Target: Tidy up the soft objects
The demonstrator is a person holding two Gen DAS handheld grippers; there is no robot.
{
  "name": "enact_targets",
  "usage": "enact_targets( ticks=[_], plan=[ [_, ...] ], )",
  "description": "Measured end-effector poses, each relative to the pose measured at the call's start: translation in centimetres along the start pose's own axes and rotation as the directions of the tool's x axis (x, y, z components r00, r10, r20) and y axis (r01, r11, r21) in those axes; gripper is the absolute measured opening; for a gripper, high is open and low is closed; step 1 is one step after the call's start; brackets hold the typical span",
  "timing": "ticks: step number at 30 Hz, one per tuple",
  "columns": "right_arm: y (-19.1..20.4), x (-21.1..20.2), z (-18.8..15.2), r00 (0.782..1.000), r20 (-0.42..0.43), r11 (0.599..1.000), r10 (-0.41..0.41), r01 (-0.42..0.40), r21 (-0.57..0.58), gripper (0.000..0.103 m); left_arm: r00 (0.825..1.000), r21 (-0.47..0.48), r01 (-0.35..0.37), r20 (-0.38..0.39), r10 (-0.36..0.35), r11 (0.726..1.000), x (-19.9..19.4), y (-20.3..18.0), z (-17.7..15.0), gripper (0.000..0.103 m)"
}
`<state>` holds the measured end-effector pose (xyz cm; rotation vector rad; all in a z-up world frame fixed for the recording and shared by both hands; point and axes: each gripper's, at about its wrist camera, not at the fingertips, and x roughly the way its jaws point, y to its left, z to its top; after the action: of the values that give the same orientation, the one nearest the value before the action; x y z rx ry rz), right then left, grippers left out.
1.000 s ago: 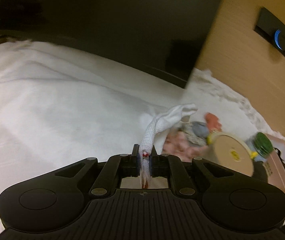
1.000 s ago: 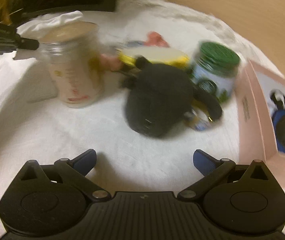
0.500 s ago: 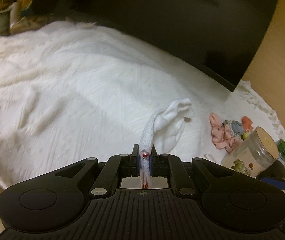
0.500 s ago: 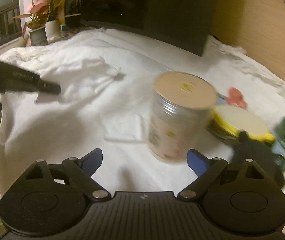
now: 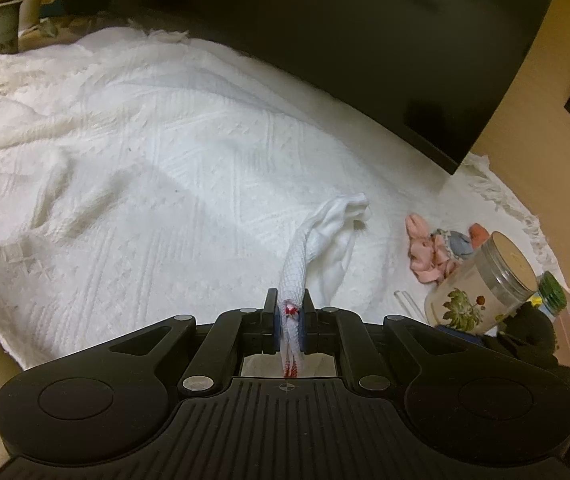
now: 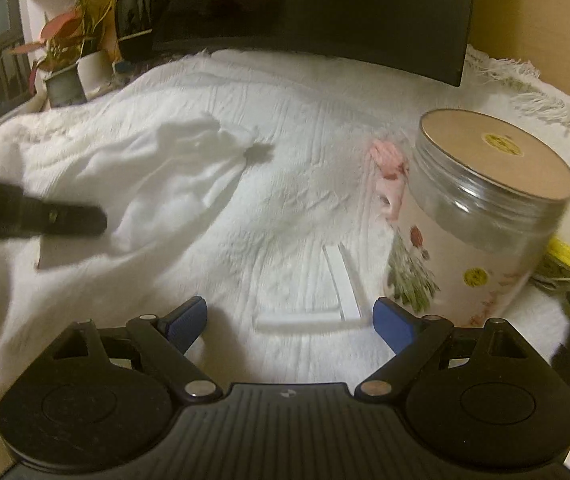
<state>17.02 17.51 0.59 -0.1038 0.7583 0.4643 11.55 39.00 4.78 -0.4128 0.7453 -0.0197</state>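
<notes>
My left gripper point(image 5: 289, 312) is shut on a white sock point(image 5: 327, 232) with a red mark at its cuff; the sock hangs forward above the white blanket point(image 5: 145, 168). In the right wrist view the same sock point(image 6: 173, 168) trails from the left gripper's dark finger point(image 6: 45, 218) at the left. My right gripper point(image 6: 289, 316) is open and empty, low over the blanket point(image 6: 285, 128). A pink soft toy point(image 5: 431, 252) lies at the right, partly behind a clear jar point(image 5: 481, 284); it also shows in the right wrist view point(image 6: 389, 164).
A clear jar with a tan lid point(image 6: 481, 216) stands close to the right finger. A small white strip point(image 6: 341, 276) lies between the fingers. A dark screen point(image 5: 365, 40) stands behind. A black soft toy point(image 5: 533, 328), a green-lidded jar point(image 5: 551, 294), potted plants point(image 6: 65, 64) lie around.
Both grippers swung left across the blanket. The left one still holds the sock. The right one moved off the black toy and past the clear jar, which is now at its right.
</notes>
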Motion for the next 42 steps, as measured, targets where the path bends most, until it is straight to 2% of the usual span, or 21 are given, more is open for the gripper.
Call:
enact_targets(
  ticks=[1,3,6,12,18,22,24,28,31,33,36,38,40,42],
  plan=[
    [-0.2,0.2,0.2,1.000,0.002,1.000,0.004,-0.004,0.009,0.088,1.000,-0.002,0.002,-0.001,-0.002,1.000,0.0,0.1,0.0,0.010],
    [-0.1,0.0,0.3,1.000,0.006,1.000,-0.001,0.001,-0.011,0.062,1.000,-0.004,0.000,0.000,0.000,1.000,-0.1,0.2,0.0,0.010],
    [-0.2,-0.7,0.3,0.999,-0.018,0.999,0.029,-0.030,-0.043,0.062,1.000,-0.010,0.003,0.007,-0.003,1.000,-0.3,0.3,-0.1,0.010],
    [-0.1,-3.7,1.6,0.998,-0.009,0.996,0.061,-0.062,-0.058,0.062,0.999,0.001,0.015,0.037,-0.015,1.000,-0.7,-0.6,1.3,0.010],
    [-0.7,-10.3,4.8,0.988,0.133,0.993,0.077,-0.064,-0.100,0.062,0.989,0.099,0.043,0.134,-0.056,0.994,-2.0,-4.1,5.4,0.010],
    [-2.8,-14.2,7.0,0.975,0.220,0.995,0.022,-0.001,-0.095,0.062,0.979,0.151,0.074,0.179,-0.101,0.986,-2.6,-7.6,8.1,0.010],
    [-4.7,-16.4,7.9,0.966,0.258,0.996,-0.029,0.048,-0.068,0.062,0.970,0.191,0.110,0.194,-0.148,0.975,-3.2,-10.0,9.4,0.010],
    [-9.1,-20.9,8.8,0.936,0.318,0.987,-0.150,0.160,-0.005,0.062,0.943,0.309,0.170,0.225,-0.246,0.936,-4.3,-16.0,11.4,0.010],
    [-12.6,-24.0,8.3,0.908,0.336,0.967,-0.250,0.254,0.032,0.062,0.911,0.362,0.249,0.228,-0.344,0.899,-4.7,-20.9,12.1,0.010],
    [-15.0,-25.6,7.2,0.888,0.332,0.946,-0.319,0.320,0.053,0.062,0.886,0.393,0.315,0.204,-0.416,0.864,-4.5,-24.3,11.9,0.010],
    [-18.4,-27.5,4.8,0.851,0.318,0.908,-0.417,0.408,0.100,0.062,0.856,0.427,0.402,0.139,-0.498,0.810,-3.4,-29.1,10.2,0.010],
    [-20.9,-28.5,3.2,0.846,0.276,0.890,-0.456,0.425,0.167,0.062,0.838,0.427,0.473,0.053,-0.544,0.771,-2.3,-32.1,8.4,0.010],
    [-23.0,-29.2,1.5,0.828,0.234,0.858,-0.509,0.467,0.216,0.062,0.819,0.439,0.522,-0.017,-0.573,0.732,-1.1,-34.6,6.6,0.010],
    [-24.8,-30.4,-0.1,0.810,0.201,0.826,-0.551,0.494,0.272,0.062,0.807,0.431,0.557,-0.080,-0.585,0.710,0.3,-36.8,5.0,0.010]
  ],
)
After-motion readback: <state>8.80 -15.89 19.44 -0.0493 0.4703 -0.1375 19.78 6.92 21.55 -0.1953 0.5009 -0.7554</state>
